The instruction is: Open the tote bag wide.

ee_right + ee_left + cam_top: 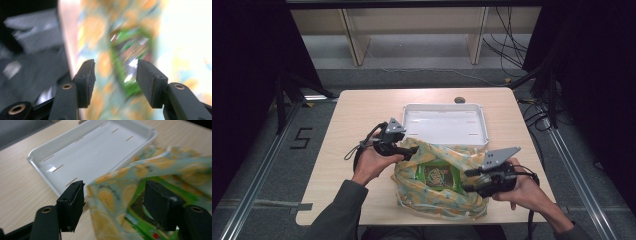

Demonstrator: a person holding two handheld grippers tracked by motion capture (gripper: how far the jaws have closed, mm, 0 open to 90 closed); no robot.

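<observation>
L gripper (411, 150) sits at the bag's (439, 182) upper-left rim; in the left gripper view its jaws are spread wide w/ the yellow-lemon-print edge of the bag (120, 195) standing between them, nearer the left pad than the right, pads not pressing on it as far as can be seen. R gripper (468, 180) is at the bag's right side, near the mouth; the right gripper view is badly blurred, but its jaws stand apart w/ a clear gap and nothing pinched, bag print and something green behind them. The bag lies at the table's (362, 115) near middle, mouth open upward, w/ a green packet (437, 176) lying inside, also seen in the left gripper view (140, 225). Just behind the bag is a white tray (447, 125), its near rim touching or almost touching the bag's far edge; can't tell which. In the left gripper view the tray (95, 152) sits close ahead of the L jaws, so little room that way. A small dark spot (459, 100) sits at the table's far edge behind the tray. Bare tabletop lies left of the L hand (372, 165) and far-left of the tray; R hand (522, 190) is close to the table's right-front corner, bag's near side close to the front edge.
</observation>
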